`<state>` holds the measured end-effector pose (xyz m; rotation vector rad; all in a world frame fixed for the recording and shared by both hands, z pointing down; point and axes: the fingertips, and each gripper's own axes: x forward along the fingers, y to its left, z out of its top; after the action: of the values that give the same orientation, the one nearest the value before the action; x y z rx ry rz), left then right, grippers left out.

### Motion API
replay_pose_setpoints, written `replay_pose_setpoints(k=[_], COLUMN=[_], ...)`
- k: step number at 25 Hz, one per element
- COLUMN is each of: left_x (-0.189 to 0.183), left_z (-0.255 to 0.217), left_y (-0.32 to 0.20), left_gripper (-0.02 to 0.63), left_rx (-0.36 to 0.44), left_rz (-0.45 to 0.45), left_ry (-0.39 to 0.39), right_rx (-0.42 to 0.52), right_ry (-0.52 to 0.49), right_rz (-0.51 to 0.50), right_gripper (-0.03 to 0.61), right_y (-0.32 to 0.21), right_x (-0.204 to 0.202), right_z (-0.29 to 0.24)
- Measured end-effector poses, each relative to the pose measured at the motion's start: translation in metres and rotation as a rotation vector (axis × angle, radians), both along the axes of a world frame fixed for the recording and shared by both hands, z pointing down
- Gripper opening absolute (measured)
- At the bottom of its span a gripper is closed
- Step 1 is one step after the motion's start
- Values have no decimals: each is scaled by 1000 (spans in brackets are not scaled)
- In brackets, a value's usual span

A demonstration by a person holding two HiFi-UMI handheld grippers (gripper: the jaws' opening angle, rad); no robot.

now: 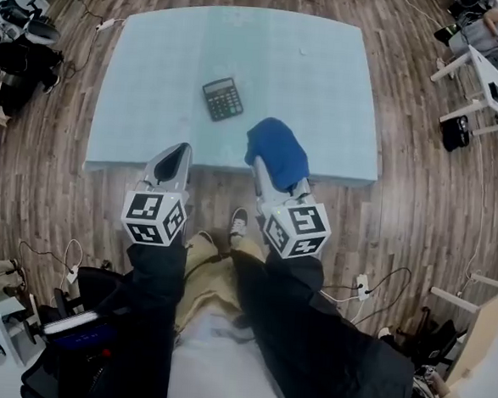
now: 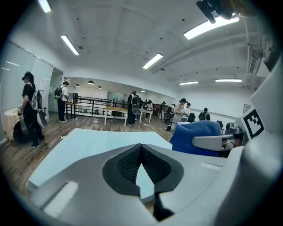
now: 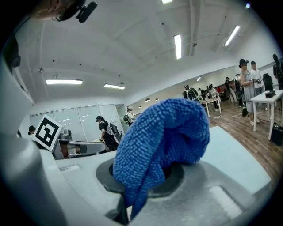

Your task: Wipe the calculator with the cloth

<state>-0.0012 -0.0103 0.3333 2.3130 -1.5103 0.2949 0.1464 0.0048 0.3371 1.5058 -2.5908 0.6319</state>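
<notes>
Progress, as judged: cloth already in hand, wiping not yet begun.

- Calculator lies flat on pale blue table, upper centre of head view, apart from both grippers.
- Right gripper, lower centre-right, near table's front edge: jaws clamped on blue cloth, which bunches over tips.
- Left gripper, lower centre-left: jaws closed together, holding nothing, touching nothing.
- Remaining: bring cloth to calculator, rub its face.

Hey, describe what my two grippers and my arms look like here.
The left gripper and right gripper are light grey plastic. Each tapers to a claw lined with black ribbed pads and carries a white cube with black square markers. The sleeves are black.
</notes>
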Motion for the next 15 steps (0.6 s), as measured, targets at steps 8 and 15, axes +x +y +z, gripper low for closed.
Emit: replay_pose_setpoints(k=[8, 15], left_x=[-6, -8], left_z=[18, 33], left_y=[-12, -22], left_gripper=[2, 2], left_rx=[-33, -75], left_rz=[-19, -16], left_ry=[23, 26], right_rx=[-46, -92], right_ry=[28, 47], right_rz=[-45, -61], right_gripper=[55, 55], right_y=[-14, -25], right_x=[-20, -30], right_z=[17, 31])
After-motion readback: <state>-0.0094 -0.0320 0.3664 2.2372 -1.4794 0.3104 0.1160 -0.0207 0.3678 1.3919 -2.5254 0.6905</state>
